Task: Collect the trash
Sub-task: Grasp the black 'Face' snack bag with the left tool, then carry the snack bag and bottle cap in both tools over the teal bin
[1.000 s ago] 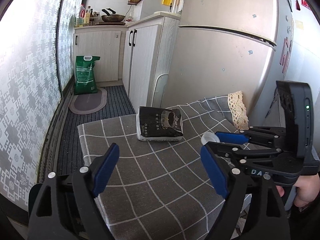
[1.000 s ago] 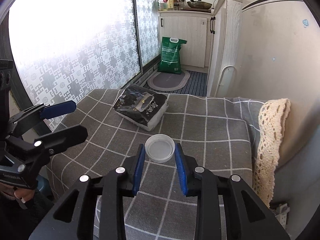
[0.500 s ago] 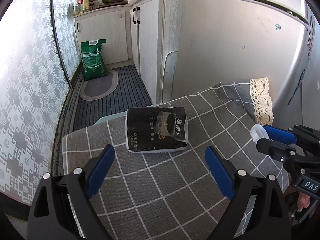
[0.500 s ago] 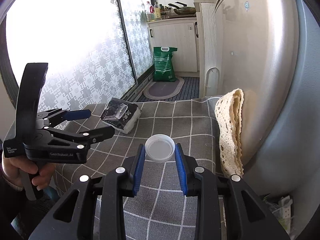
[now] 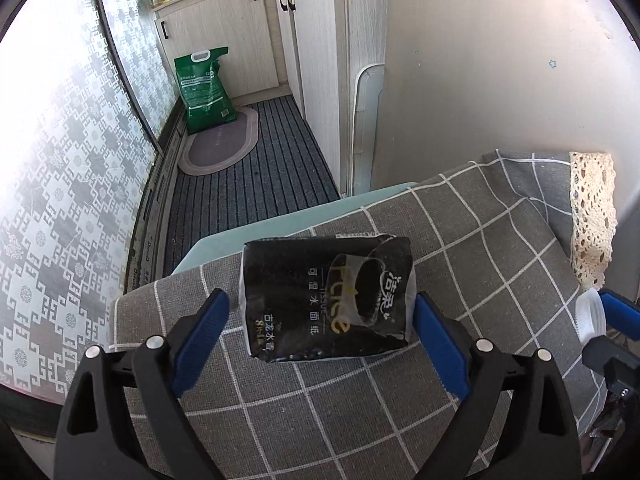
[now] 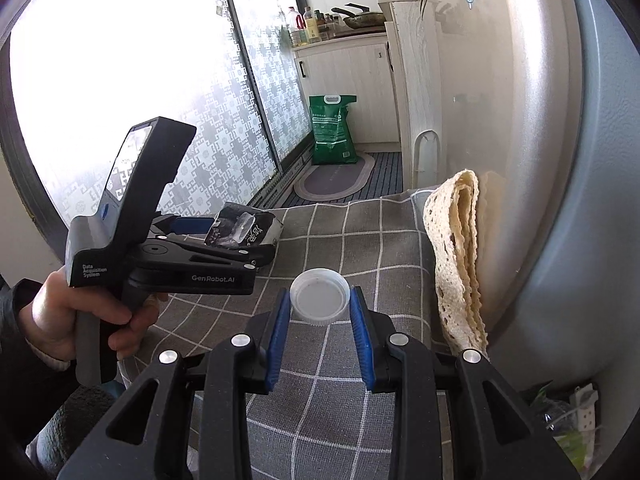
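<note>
Right tongs (image 6: 320, 312) grip a white cap (image 6: 319, 297); left tongs (image 5: 320, 334) gape (straddling a tissue pack (image 5: 326, 296)) over checked cloth (image 5: 480, 240).

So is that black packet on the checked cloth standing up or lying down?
Lying flat. The black tissue packet rests on its broad side on the grey checked cloth, printed face up, between the left gripper's open fingers.

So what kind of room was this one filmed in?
Most likely a narrow home kitchen: a frying pan and oil bottles on a counter over white cabinets, with a refrigerator beside the cloth-covered table.
</note>
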Demonstrator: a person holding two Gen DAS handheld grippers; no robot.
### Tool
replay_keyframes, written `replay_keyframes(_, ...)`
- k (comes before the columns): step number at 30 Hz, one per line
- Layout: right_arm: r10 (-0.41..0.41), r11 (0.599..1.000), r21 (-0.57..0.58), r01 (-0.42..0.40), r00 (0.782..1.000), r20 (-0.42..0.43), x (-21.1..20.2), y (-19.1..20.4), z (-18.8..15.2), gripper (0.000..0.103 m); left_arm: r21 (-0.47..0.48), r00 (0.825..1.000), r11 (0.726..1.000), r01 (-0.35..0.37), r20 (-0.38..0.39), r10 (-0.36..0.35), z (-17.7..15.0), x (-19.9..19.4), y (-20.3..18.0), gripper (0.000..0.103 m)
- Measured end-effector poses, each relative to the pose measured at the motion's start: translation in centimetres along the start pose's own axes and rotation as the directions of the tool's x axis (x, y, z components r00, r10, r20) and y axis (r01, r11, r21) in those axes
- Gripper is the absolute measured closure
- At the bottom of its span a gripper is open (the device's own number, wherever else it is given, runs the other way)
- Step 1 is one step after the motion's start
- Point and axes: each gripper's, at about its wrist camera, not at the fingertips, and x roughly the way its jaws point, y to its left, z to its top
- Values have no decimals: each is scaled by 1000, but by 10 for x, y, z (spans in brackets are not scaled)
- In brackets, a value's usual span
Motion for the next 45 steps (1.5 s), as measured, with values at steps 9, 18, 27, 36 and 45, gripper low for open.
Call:
replay_keyframes(9, 0, 1000, -13, 0, 1000, -15, 6, 5, 2, 72, -21, 1000, 1000, -7, 8, 7, 1, 1, 4, 26)
replay_keyframes(18, -4, 999, -46, 3, 999, -34, 16, 19, 7, 72, -128, 986, 985, 112, 139, -94, -25, -40, 40, 30)
replay_keyframes(27, -8, 995, -102, 4, 999, -33, 19, 51, 12, 72, -154, 912, 958, 242, 373, -170, -77, -102, 64, 29)
replay_keyframes(36, -5, 986, -167, -7, 997, -71, 38, 89, 15, 72, -157, 878, 939, 306, 428, -215, -112, -115, 94, 29)
replay_keyframes(45, 74, 974, -210, -90, 994, -83, 56, 147, 31, 72, -199, 880, 935, 293, 438, -182, -144, -119, 143, 29)
